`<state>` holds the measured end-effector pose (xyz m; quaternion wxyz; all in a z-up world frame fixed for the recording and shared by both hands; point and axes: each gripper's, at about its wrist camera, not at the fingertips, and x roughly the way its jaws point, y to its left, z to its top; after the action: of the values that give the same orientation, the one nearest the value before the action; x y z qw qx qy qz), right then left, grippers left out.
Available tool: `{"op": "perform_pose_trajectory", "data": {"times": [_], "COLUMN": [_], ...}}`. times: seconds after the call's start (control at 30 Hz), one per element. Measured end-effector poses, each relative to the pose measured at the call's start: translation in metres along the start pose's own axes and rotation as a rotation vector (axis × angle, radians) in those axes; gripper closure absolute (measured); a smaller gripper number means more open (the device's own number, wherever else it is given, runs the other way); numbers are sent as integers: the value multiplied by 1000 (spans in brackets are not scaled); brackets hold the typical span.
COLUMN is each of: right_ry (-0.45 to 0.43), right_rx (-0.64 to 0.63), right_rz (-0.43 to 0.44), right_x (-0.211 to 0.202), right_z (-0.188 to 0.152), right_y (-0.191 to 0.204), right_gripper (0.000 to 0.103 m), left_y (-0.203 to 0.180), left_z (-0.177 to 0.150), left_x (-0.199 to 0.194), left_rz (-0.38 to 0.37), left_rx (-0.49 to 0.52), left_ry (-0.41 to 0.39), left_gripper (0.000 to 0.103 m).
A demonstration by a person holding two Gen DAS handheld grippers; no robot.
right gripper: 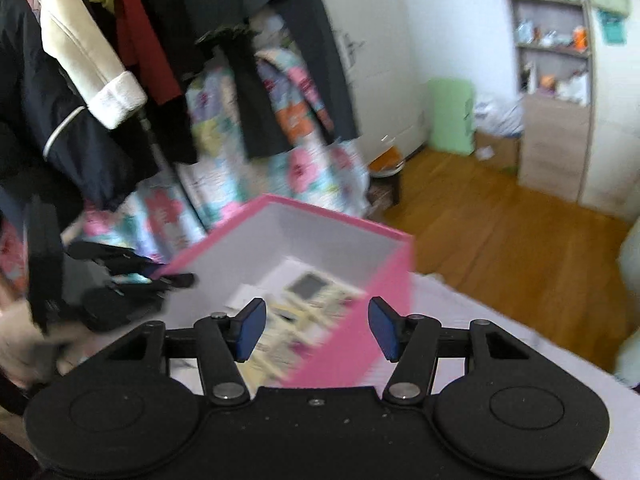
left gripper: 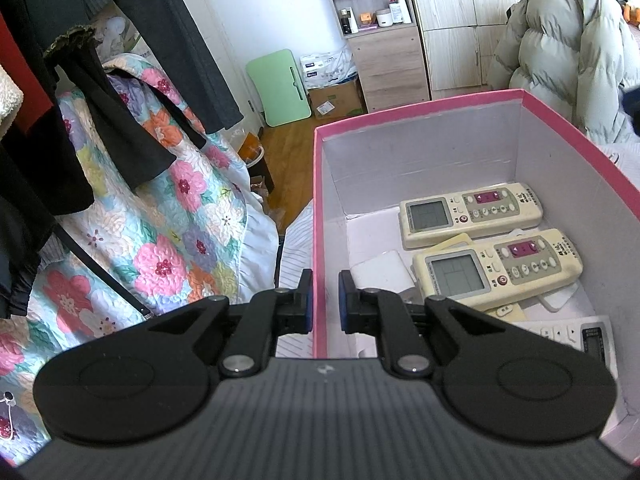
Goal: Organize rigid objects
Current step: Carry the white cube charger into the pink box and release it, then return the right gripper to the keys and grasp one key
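A pink box (left gripper: pixel 320 208) with a white inside stands on the bed. My left gripper (left gripper: pixel 325 302) is shut on its left wall, one finger outside, one inside. Inside lie two cream remote controls (left gripper: pixel 472 214) (left gripper: pixel 498 268), a white block (left gripper: pixel 380 270) and a white remote (left gripper: pixel 560 332). In the right wrist view, which is blurred, the pink box (right gripper: pixel 384 280) sits just ahead with the remotes (right gripper: pixel 316 292) inside. My right gripper (right gripper: pixel 317 330) is open and empty over the box's near right wall. The left gripper (right gripper: pixel 160 278) shows at the box's left rim.
A floral quilt (left gripper: pixel 160 216) and dark clothes (left gripper: pixel 100 92) hang on the left. A green folding board (left gripper: pixel 280 86), cardboard boxes and a shelf cabinet (left gripper: pixel 380 32) stand at the far wall. A pale puffer jacket (left gripper: pixel 568 48) sits behind the box. Wooden floor (right gripper: pixel 500 224) lies beyond the bed.
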<state>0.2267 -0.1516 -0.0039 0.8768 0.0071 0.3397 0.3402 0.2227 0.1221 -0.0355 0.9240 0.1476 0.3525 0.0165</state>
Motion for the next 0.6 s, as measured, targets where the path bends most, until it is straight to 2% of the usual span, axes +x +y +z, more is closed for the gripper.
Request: {"op": "perform_pose_trajectory", "data": {"times": [0.1,0.23,0.43,0.5,0.57,0.6], "right_ry": [85,145,101,80,67,59], "right_rx": [-44,-45,97,163,207,219], "right_rz": [-98,-200,-319,-307,-295,-306], "right_x": [7,25,45,53,63,69], "right_z": [-22,-46,-53,-53,-54,-55], "right_y": [-12,-29,-71,-86,-96,-100], "right_gripper": [39,39,39,40,46,56], "left_y": [-1,-3,-2,-1,-1,-1], "left_z": [0,1,1,1,1,1], "left_x": [1,1,2,2,2,2], "left_rz": [4,3,12,13,13,14], "left_rx": [6,8,8,7,8,7], "left_ry": [6,8,9,10,10,10], "left_gripper": [92,92,92,92,92,92]}}
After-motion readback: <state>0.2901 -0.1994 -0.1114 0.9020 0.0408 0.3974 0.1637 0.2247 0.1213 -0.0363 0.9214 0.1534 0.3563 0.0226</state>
